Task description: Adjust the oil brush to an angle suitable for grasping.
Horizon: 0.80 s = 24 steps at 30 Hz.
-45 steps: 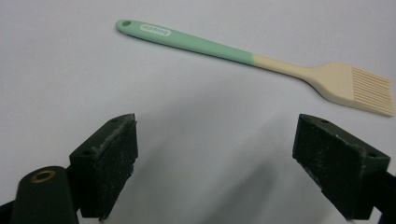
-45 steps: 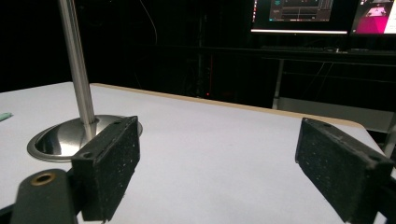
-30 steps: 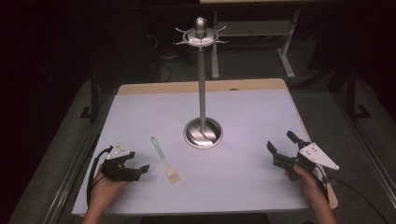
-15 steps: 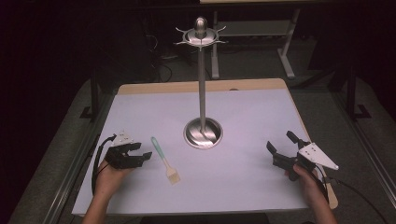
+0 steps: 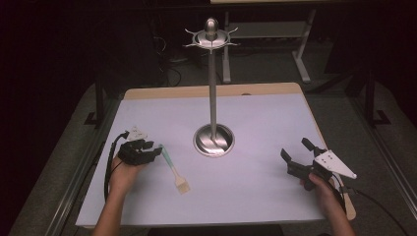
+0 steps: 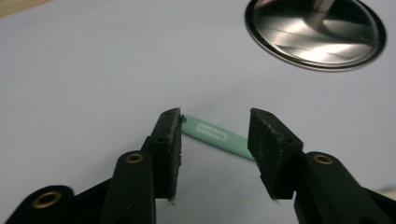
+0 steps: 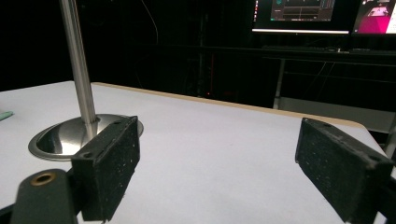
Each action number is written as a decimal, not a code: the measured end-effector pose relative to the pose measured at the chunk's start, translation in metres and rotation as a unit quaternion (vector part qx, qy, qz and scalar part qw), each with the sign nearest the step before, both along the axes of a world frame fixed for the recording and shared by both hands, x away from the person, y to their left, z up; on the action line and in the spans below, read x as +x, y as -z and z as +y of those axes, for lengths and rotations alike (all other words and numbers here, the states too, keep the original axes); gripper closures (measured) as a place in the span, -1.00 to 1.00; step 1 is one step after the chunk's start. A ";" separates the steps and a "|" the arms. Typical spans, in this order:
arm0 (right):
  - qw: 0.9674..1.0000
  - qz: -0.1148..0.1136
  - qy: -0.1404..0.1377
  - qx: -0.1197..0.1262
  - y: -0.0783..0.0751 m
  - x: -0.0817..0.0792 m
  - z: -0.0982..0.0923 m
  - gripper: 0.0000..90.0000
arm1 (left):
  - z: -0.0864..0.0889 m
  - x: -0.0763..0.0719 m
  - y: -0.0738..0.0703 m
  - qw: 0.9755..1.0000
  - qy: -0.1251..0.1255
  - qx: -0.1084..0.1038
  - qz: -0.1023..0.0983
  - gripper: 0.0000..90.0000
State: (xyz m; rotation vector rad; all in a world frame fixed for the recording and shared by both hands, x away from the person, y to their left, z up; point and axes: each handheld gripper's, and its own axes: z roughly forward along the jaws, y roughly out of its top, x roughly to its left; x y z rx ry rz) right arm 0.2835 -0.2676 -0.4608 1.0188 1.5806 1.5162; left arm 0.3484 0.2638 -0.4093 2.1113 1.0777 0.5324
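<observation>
Over to the left gripper (image 5: 156,150), low on the white-covered counter (image 5: 255,196), left of the tall polished steel hanging stand (image 5: 213,98) and a little nearer the person. Straddling the tip of the mint-green plastic basting brush (image 5: 172,167). Jaws about half spread and just been closing, with the handle tip between them.

Seen from the left gripper view (image 6: 215,122), green handle (image 6: 212,132) running slantwise behind the gap, stand base (image 6: 315,32) gleaming beyond. No pad pressing on plastic yet, so not a pinch so far, only a bracket around it.

Lying flat, the brush, left of the stand's base and apart from it. Handle end nearer the stand, pale bristles trailing off toward the person. Hence the low, nearly level approach: looks like the only way to get pads on either side of so thin a handle resting on the sheet. Taking it at the very tip probably leaves the rest free to swing upright, handy if bound for the hooks ringing the stand's top. Impossible to tell whether the tip has a hanging hole.

Meanwhile the right gripper (image 5: 296,150), right of the stand and well apart from it, spread wide with nothing between the pads (image 7: 219,135). Pointed at the steel pole (image 7: 77,60), held just above the counter. Parked clear of the reach, by the look of it, and ready if the stand needs steadying.
</observation>
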 end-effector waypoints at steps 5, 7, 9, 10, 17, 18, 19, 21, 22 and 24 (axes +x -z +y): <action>1.000 -0.001 -0.001 0.001 0.000 0.000 0.000 -0.70 | 0.000 0.009 0.005 1.000 -0.022 0.003 -0.001 0.49; 1.000 -0.001 -0.001 0.001 0.000 0.000 0.000 -0.70 | 0.001 0.009 0.006 1.000 -0.023 0.003 -0.001 0.60; 1.000 -0.001 -0.002 0.001 0.000 0.000 0.000 -0.70 | 0.003 0.011 0.008 1.000 -0.027 0.001 0.002 0.72; 1.000 -0.001 -0.003 0.001 0.000 0.000 0.000 -0.70 | 0.004 0.012 0.009 1.000 -0.031 0.001 0.003 0.81; 1.000 -0.001 -0.005 0.001 0.000 0.000 0.000 -0.70 | 0.009 0.016 0.020 0.998 -0.042 -0.017 0.039 0.99; 1.000 -0.001 -0.005 0.001 0.000 0.000 0.000 -0.70 | 0.008 0.018 0.024 0.998 -0.043 -0.013 0.050 0.99; 1.000 -0.001 -0.005 0.000 0.000 0.000 0.000 -0.70 | 0.008 0.019 0.025 0.998 -0.042 -0.014 0.053 0.99; 1.000 -0.002 -0.005 0.001 0.000 0.000 0.000 -0.70 | 0.007 0.019 0.027 0.997 -0.043 -0.016 0.055 0.99; 1.000 -0.001 -0.006 0.002 0.000 0.000 -0.001 -0.70 | 0.006 0.020 0.028 0.998 -0.040 -0.016 0.053 0.99; 1.000 -0.001 -0.007 0.002 0.000 0.000 -0.001 -0.70 | 0.006 0.021 0.028 0.998 -0.036 -0.013 0.054 0.99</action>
